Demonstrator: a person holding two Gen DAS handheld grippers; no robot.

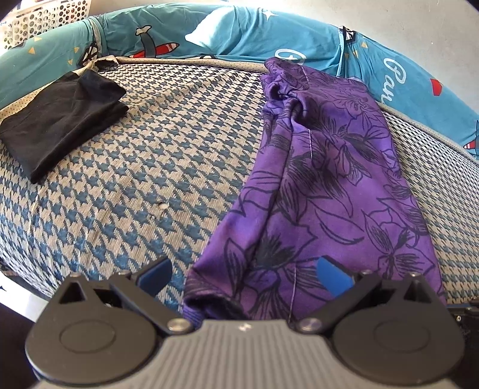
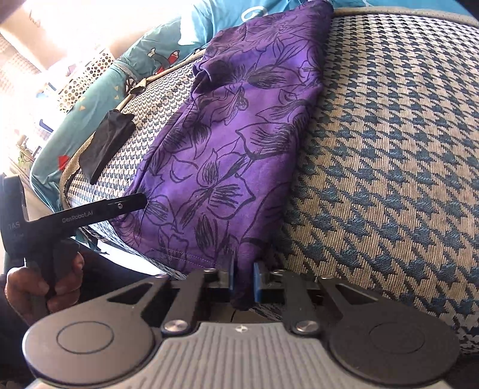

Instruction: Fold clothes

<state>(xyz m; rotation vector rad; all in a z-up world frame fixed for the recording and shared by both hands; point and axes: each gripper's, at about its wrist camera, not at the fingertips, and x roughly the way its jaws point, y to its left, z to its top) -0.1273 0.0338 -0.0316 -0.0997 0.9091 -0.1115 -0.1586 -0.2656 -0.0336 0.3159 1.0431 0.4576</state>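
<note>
We see a purple floral garment (image 1: 323, 191) lying lengthwise on the houndstooth mattress (image 1: 143, 167), filling the right half of the left wrist frame, already doubled into a long narrow strip, its far end bunched near the teal printed sheet (image 1: 239, 33). At lower centre of the right wrist frame, our right gripper (image 2: 243, 279) pinches the near hem between its blue pads. Our left gripper (image 1: 239, 272), spread wide, hovers over the near left corner and holds nothing. A black garment (image 1: 63, 119), upper left, sits as a compact folded packet, so one piece looks finished. The purple one appears partway: it likely needs crosswise folds yet, though we cannot tell how many layers it has. A perforated laundry basket (image 1: 45, 18) shows top left.
</note>
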